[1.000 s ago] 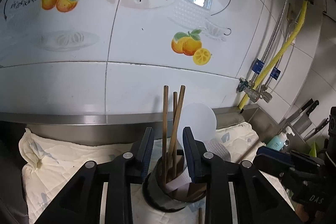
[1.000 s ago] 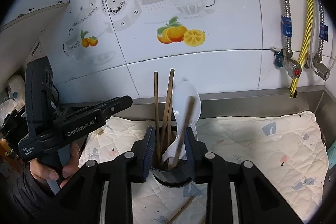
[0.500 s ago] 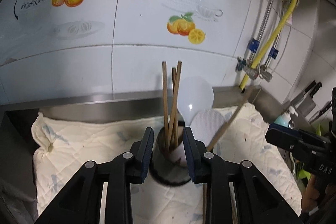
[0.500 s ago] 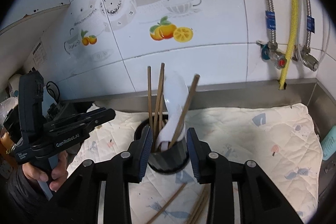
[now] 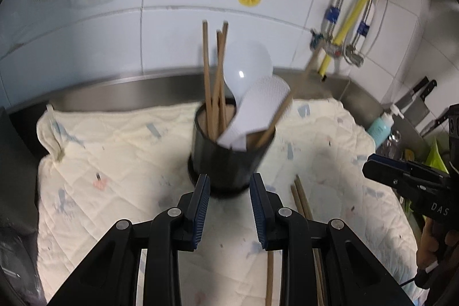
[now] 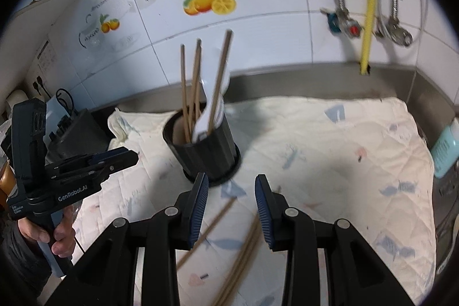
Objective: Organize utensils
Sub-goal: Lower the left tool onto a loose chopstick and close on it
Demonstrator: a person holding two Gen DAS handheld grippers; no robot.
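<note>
In the left wrist view, the left hand-held gripper point(image 5: 229, 201) hangs over a pale quilted cloth point(image 5: 114, 151) spread on the surface, its two blue-padded fingers apart with nothing between them. Just beyond the fingertips stands a dark ribbed utensil holder point(image 5: 226, 159), near the middle of the cloth and closer to its back edge. Three wooden chopsticks point(image 5: 213, 82) stand in it almost upright, a fourth leans toward the right, and two white plastic spoons point(image 5: 255, 102) rest among them. More loose chopsticks point(image 5: 301, 198) lie flat on the cloth toward its near edge, just right of the gripper's right finger. At the right edge of the frame the right hand-held gripper point(image 5: 370, 167) shows, carried by a hand point(image 5: 430, 245). Behind the cloth runs a steel ledge and a white tiled wall with fruit prints; a yellow hose point(image 5: 361, 2) and a blue bottle point(image 5: 380, 126) stand toward the back right corner.

In the right wrist view, the right hand-held gripper point(image 6: 231, 197) also has its fingers parted and empty, over the near part of the cloth point(image 6: 330, 151). The utensil holder point(image 6: 205, 151) sits just past its left finger, with chopsticks point(image 6: 190, 82) and a white spoon point(image 6: 213, 102) standing in it. Several loose chopsticks point(image 6: 246, 245) lie on the cloth beneath and between the fingers, reaching toward the near edge. On the left, the left hand-held gripper point(image 6: 133, 158) is held by a hand point(image 6: 48, 235); seen side-on, its fingers cannot be told as parted or not from here.
</note>
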